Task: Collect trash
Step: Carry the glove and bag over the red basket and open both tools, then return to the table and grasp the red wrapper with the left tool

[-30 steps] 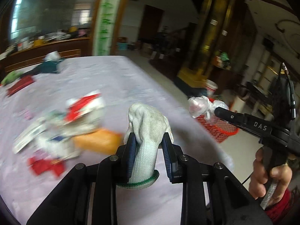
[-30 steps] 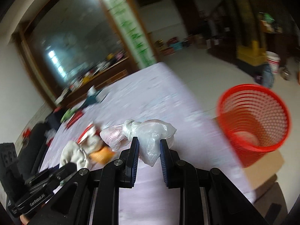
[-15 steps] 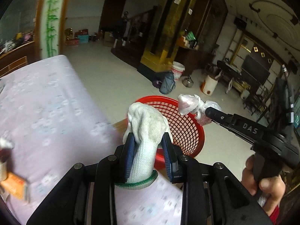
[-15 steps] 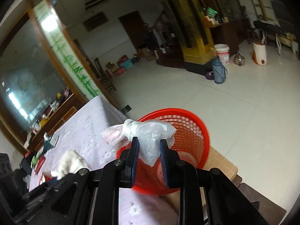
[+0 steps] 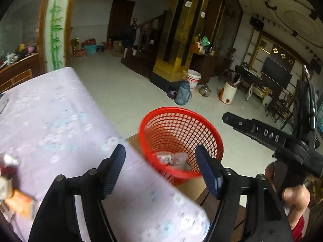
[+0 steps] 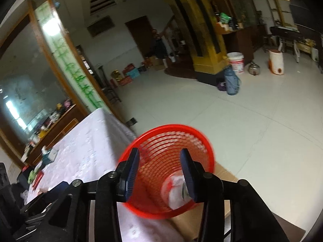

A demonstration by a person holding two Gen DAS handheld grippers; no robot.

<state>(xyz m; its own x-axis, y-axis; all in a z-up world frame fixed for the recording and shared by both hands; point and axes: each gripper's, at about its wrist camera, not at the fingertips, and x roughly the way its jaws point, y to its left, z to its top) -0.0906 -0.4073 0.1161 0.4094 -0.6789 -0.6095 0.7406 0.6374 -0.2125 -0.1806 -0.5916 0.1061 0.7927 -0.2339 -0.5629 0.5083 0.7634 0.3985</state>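
While hovering near red mesh basket (image 5: pixel 180 141), left gripper (image 5: pixel 160 169) and right gripper (image 6: pixel 159 167) both gaping wide, gripping nothing. 2 trash items (image 6: pixel 177 191) lying inside basket, standing on cardboard (image 5: pixel 191 187) right of lilac-clothed table (image 5: pixel 50 121).

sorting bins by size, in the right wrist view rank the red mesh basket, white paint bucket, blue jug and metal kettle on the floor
As they look:
1. red mesh basket, though it is nearest the camera
2. blue jug and white paint bucket, too alike to rank
3. metal kettle
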